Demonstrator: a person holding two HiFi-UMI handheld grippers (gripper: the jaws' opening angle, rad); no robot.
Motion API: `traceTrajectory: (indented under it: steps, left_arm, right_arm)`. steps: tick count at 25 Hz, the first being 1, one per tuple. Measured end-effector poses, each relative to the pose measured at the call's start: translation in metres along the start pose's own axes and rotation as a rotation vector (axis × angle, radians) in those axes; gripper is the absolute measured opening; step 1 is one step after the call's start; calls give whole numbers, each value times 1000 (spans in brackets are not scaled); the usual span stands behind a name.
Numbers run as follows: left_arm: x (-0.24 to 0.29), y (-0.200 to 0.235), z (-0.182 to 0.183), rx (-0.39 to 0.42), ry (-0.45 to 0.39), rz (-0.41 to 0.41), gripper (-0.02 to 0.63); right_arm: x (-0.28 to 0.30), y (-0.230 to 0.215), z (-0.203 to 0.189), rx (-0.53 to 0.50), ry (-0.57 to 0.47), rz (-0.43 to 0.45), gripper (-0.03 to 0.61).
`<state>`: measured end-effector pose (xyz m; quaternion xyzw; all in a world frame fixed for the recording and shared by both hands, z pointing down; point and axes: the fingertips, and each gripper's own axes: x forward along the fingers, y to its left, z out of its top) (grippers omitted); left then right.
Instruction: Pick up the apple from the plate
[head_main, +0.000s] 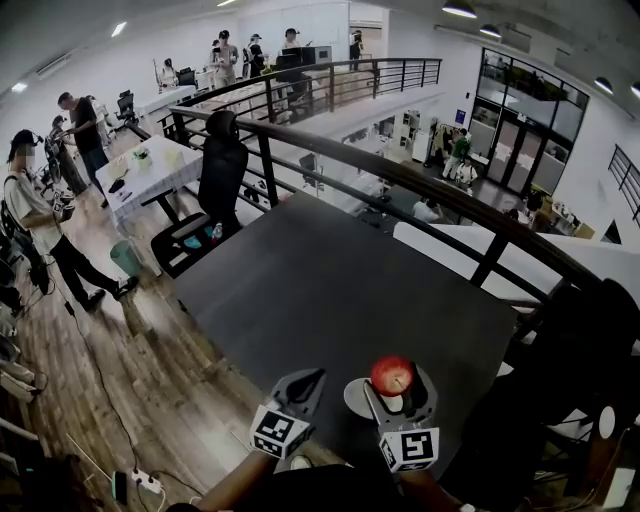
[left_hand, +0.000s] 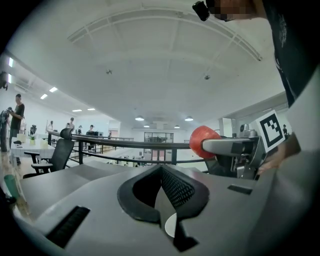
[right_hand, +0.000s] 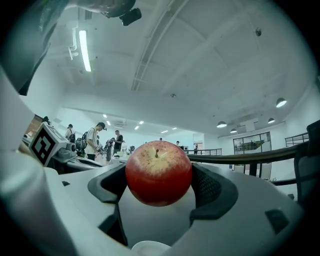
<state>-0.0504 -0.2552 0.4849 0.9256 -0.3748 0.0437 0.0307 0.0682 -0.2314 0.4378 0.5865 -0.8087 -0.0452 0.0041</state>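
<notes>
A red apple (head_main: 392, 375) (right_hand: 158, 172) hangs between the dark pads of my right gripper (head_main: 396, 382) (right_hand: 158, 184), which is shut on it. It is lifted just above a small white plate (head_main: 358, 397) (right_hand: 150, 247) near the front edge of the dark table (head_main: 330, 290). My left gripper (head_main: 305, 384) (left_hand: 161, 175) hovers to the left of the plate, jaws closed together with nothing in them. From the left gripper view the apple (left_hand: 200, 140) shows at the right, beside a finger of the right gripper (left_hand: 227, 146), and a sliver of the plate (left_hand: 170, 226) peeks below.
A black curved railing (head_main: 400, 175) runs behind the table. A black office chair (head_main: 215, 190) stands at the table's far left corner. People (head_main: 35, 215) stand on the wooden floor at left, where a power strip (head_main: 148, 484) lies.
</notes>
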Motion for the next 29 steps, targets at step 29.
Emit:
traceTrajectory:
  steps: [29]
  left_arm:
    - [-2, -13, -6, -15, 15, -7, 23]
  right_arm:
    - [7, 0, -13, -20, 36, 1, 387]
